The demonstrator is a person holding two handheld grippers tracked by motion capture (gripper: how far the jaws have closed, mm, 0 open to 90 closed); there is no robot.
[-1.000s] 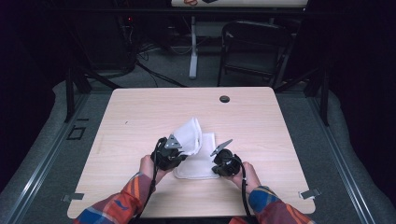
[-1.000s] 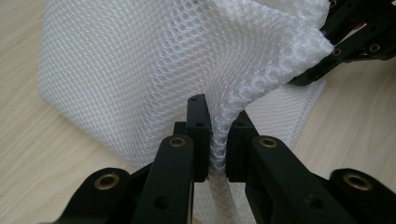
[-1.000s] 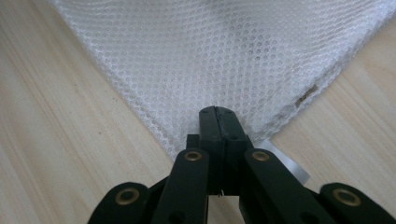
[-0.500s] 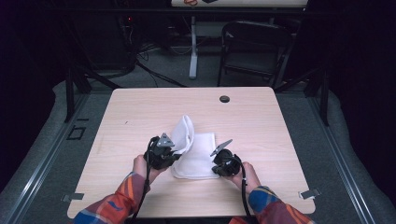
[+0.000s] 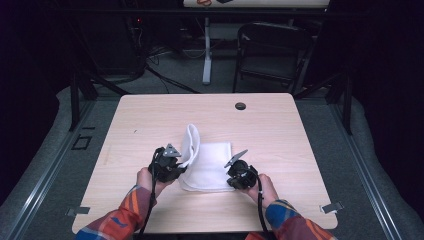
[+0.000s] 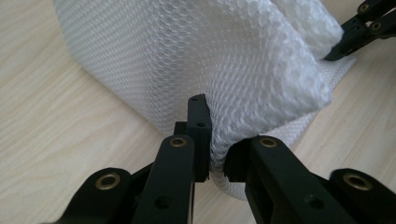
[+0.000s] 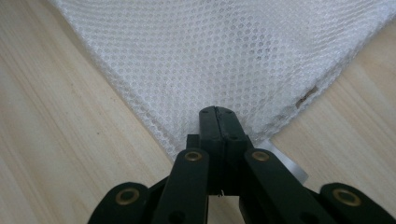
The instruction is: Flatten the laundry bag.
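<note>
Here, white waffle-mesh cloth (image 6: 224,60), partly folded

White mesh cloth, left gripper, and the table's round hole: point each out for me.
White mesh cloth (image 5: 212,165): high view, flat middle.
Left gripper (image 6: 215,154): left gripper view, between its tips.
Round hole (image 5: 240,106): high view, its centre.

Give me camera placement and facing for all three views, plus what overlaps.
High view: fixed above the person's side, looking forward and down at the wooden table; forearms in plaid sleeves, both hands.
Left gripper view: rides the left gripper, looking along its jaws pinching a raised fold of the white mesh cloth.
Right gripper view: rides the right gripper, jaws closed on the cloth's near corner.
Shared: the left gripper view also catches the right gripper's jaws, upper right; all three show cloth and table.
</note>
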